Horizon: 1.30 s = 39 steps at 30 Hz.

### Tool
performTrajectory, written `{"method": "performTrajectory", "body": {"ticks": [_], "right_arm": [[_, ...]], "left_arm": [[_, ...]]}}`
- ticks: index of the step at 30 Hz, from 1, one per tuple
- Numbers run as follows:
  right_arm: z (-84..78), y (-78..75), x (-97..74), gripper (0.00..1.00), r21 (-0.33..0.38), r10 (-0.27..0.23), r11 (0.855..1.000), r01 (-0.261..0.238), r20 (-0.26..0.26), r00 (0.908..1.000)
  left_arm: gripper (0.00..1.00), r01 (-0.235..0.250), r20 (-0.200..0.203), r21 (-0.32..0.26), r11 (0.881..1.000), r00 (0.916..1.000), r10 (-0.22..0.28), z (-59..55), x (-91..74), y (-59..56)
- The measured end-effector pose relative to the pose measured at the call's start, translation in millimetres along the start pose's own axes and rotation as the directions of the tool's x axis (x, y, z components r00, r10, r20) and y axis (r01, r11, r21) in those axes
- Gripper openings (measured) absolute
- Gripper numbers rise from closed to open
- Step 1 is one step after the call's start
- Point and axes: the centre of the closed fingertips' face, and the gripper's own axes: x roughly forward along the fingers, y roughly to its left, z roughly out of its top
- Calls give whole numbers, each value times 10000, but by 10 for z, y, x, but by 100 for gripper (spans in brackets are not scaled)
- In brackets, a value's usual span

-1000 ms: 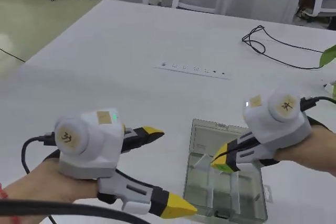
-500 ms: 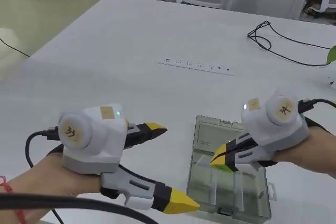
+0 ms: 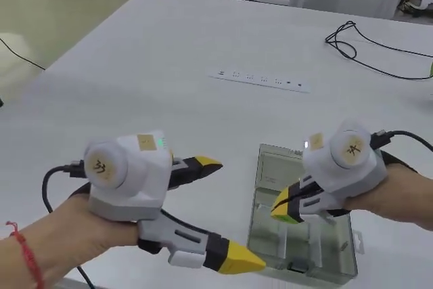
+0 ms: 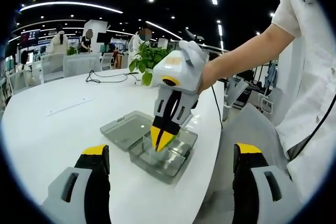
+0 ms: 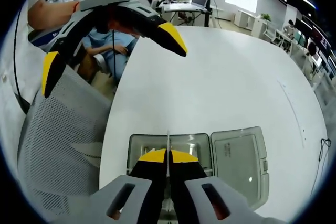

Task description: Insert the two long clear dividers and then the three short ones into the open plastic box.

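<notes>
Clear divider [image 5: 168, 141] is pinched in my right claw [image 5: 168, 156] above the open plastic box [image 5: 137, 148]; my left claw [image 3: 229, 213] is released.

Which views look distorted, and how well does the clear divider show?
Both gripper views are fisheye, curving the table edge; the head view is straight but slightly soft; in the right gripper view the divider held in the right gripper is just a thin bright line.

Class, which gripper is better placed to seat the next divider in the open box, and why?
Right. The right gripper is shut on a thin clear divider directly over the open plastic box; the left gripper hangs open beside the box, holding nothing.
</notes>
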Motion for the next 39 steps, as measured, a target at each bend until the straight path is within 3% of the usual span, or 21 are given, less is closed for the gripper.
{"method": "performTrajectory", "body": {"ticks": [19,31,39], "right_arm": [[-121,12,229,3,-255,87,9996,-114,-1030,9946],[-153,15,248,2,-383,-19,9993,-32,-1327,9912],[-150,1,245,3,-297,-193,9994,161,-1115,9936]], "left_arm": [[100,128,-136,35,9999,9998,-128,-57,0,-23],[100,167,-225,113,9998,9996,-165,-71,1,-31],[100,127,-248,140,9998,9996,-124,-75,-4,-31]]}}
